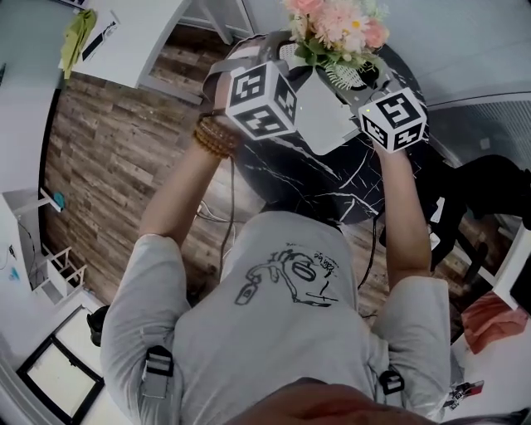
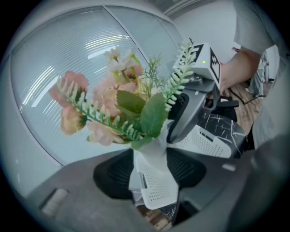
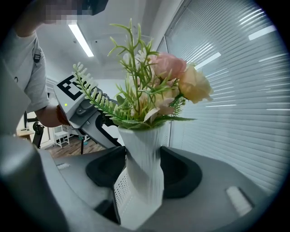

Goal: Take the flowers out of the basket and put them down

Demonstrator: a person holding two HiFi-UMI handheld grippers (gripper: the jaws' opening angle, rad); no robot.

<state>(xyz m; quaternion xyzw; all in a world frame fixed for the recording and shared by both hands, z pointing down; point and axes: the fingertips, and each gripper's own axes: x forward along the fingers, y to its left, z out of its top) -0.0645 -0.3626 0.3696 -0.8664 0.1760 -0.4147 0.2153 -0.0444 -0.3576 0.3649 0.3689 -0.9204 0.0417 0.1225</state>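
Pink and peach flowers with green fern sprigs stand in a white ribbed vase. In the right gripper view, my right gripper is shut on the vase, a black pad pressing on each side. A white perforated basket lies between both grippers over the dark table. In the left gripper view, my left gripper is shut on a perforated white part of the basket, with the flowers just above it. The right gripper's body shows beyond the stems. More of the basket sits behind it.
A round black marble table stands under the grippers, on a wooden floor. A white desk is at the upper left. Window blinds fill the background behind the flowers. A black chair stands to the right.
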